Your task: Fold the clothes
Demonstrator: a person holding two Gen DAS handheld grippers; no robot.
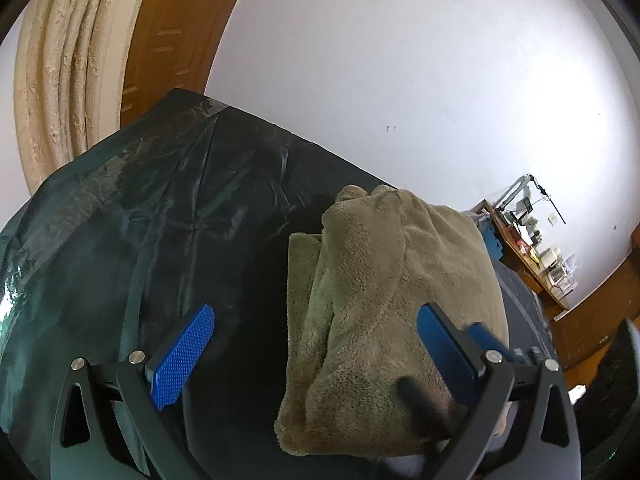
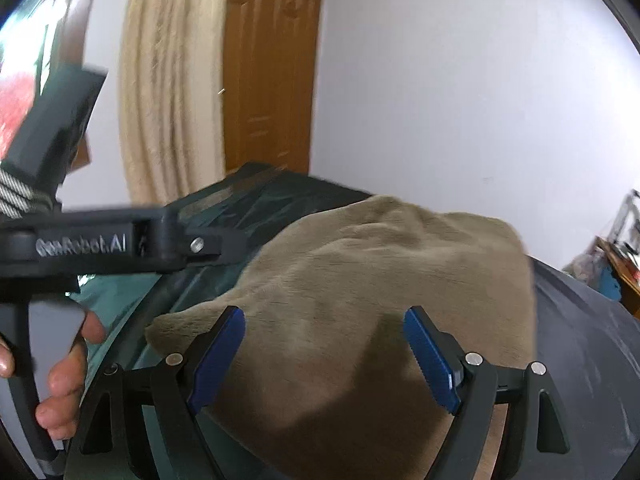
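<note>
We're hovering both grippers wide apart, nothing clamped: left gripper (image 1: pixel 316 344) straddling the near edge of the olive fleece garment (image 1: pixel 392 280), right gripper (image 2: pixel 324 344) spread over its top. The fleece is sitting as a bunched, layered bundle on the dark green table cover (image 1: pixel 140 220). Risks: thick pile slipping off the blue pads (image 2: pixel 220 360) on pinch, layers sliding apart, or us snagging the slick cover along with it. Left gripper's body is crossing the right view, reading "GenRobot.AI" (image 2: pixel 80 245), hand (image 2: pixel 60 376) on its grip
</note>
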